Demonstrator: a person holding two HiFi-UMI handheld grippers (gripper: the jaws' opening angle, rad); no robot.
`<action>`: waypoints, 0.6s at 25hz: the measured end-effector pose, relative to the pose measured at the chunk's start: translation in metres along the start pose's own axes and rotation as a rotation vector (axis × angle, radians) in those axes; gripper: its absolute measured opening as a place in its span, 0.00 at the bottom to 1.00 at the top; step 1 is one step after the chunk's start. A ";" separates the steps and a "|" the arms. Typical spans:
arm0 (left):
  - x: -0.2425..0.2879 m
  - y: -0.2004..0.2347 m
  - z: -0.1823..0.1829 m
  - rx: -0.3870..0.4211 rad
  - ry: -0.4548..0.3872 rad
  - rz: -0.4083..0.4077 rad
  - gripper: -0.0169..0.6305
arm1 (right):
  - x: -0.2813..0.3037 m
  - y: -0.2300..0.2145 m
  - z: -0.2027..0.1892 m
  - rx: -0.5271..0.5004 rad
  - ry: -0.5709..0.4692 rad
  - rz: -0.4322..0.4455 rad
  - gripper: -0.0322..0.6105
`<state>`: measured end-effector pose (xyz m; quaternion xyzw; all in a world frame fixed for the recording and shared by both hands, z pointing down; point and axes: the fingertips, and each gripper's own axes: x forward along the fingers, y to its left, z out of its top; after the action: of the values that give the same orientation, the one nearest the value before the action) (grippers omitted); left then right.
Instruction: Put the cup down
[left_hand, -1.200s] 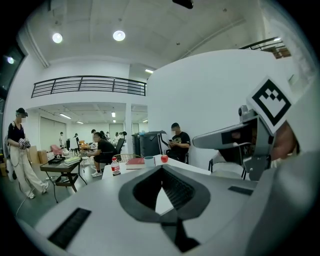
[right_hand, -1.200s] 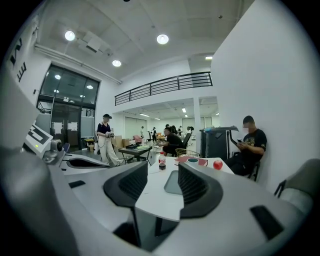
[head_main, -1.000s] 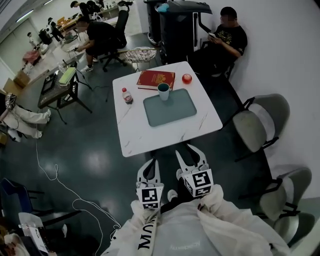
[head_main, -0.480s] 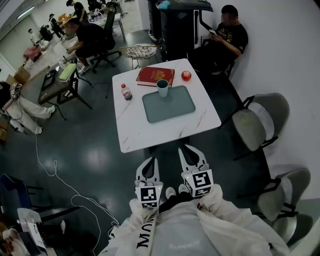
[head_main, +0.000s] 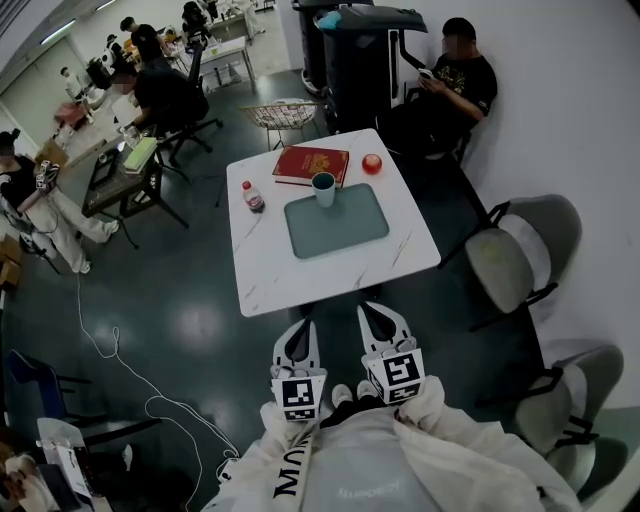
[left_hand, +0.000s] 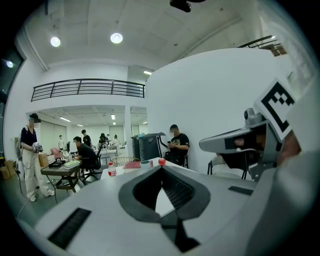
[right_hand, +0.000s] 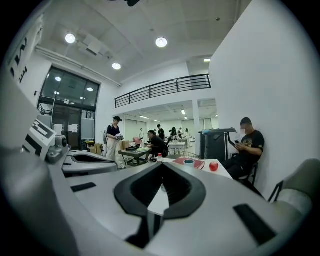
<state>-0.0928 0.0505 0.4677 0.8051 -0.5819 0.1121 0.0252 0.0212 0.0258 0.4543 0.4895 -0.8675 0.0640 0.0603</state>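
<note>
Teal inside and pale outside, the cup (head_main: 323, 187) stands upright at the far edge of the grey-green tray (head_main: 340, 222) on the white desk (head_main: 265, 262), with its long axis vertical and its mouth pointing up. A red book (head_main: 311, 164) lies just behind it, a red ball (head_main: 372, 163) sits right of the book and a small bottle (head_main: 253, 196) stands left of the tray; only tray and bare desk lie between the cup and the grippers. Short of the desk's near edge, the left gripper (head_main: 299, 325) holds its jaws together, empty, and the right gripper (head_main: 373, 310) has just been closing its jaws, which now meet with nothing between them.
</note>
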 end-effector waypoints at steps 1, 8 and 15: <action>0.003 -0.001 0.002 0.001 -0.002 0.000 0.04 | 0.001 0.000 0.001 0.001 -0.001 0.006 0.06; 0.019 -0.016 0.015 0.011 -0.018 -0.025 0.04 | 0.001 -0.008 0.003 0.026 0.028 0.041 0.06; 0.026 -0.025 0.024 0.021 -0.028 -0.037 0.04 | 0.002 -0.015 0.016 -0.005 0.015 0.061 0.06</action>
<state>-0.0580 0.0300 0.4519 0.8174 -0.5661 0.1065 0.0109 0.0320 0.0138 0.4400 0.4621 -0.8818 0.0671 0.0660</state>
